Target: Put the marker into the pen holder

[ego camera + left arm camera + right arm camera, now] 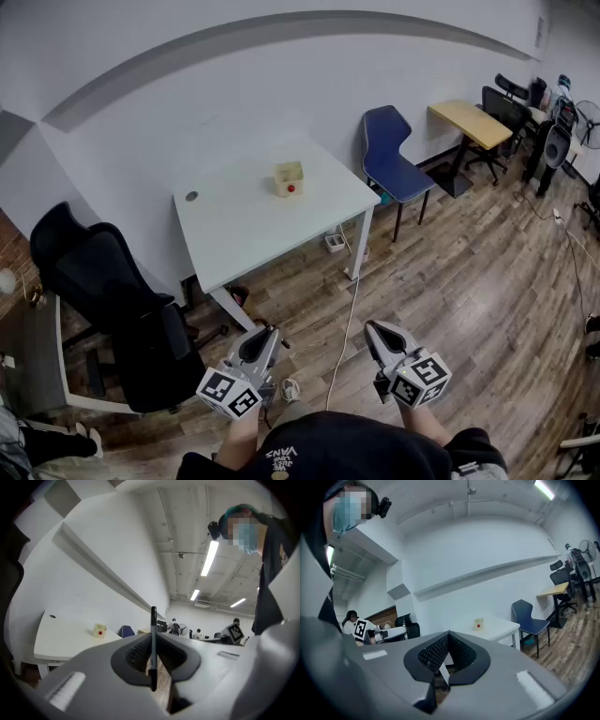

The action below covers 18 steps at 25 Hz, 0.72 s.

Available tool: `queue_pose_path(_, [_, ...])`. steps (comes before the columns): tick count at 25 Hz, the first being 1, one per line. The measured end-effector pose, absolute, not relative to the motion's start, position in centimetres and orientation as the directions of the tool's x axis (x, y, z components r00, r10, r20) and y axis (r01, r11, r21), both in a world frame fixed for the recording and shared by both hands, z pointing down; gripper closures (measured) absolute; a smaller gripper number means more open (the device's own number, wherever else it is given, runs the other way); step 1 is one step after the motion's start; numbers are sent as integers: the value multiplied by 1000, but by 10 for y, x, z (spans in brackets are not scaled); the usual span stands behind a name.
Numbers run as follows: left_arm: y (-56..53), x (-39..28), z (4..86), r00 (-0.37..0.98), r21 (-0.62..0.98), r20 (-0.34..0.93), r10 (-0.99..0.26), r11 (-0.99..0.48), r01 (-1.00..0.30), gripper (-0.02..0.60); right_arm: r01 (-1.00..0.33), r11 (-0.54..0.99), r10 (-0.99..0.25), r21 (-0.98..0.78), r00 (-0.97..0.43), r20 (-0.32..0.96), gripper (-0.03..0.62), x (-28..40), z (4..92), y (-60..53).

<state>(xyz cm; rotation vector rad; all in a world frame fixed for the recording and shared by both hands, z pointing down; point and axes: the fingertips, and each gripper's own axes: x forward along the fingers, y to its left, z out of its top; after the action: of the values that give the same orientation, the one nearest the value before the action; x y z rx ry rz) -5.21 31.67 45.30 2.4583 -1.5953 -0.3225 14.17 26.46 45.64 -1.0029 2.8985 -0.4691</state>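
The white table [253, 225] stood well across the wooden floor [450, 262] from both grippers, so the task looked barely begun: the pick-up seemed done, while carrying and dropping in were left; the left gripper [262, 339] was clamped on the black marker [153, 644]; the right gripper [377, 330] had its jaws pressed together on nothing; the small beige pen holder [289, 178] sat toward the table's far edge; the marker stood upright between the left jaws, well apart from that holder

White table [246, 225], black office chair [103, 291], blue chair [390, 155]
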Motion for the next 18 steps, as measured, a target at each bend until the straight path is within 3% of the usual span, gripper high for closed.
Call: queue_pose_path(18, [218,-174,457,471,293,-64,-880,-468,-834,499,-625,695,-660,-356,-751,29,594,16,451,169])
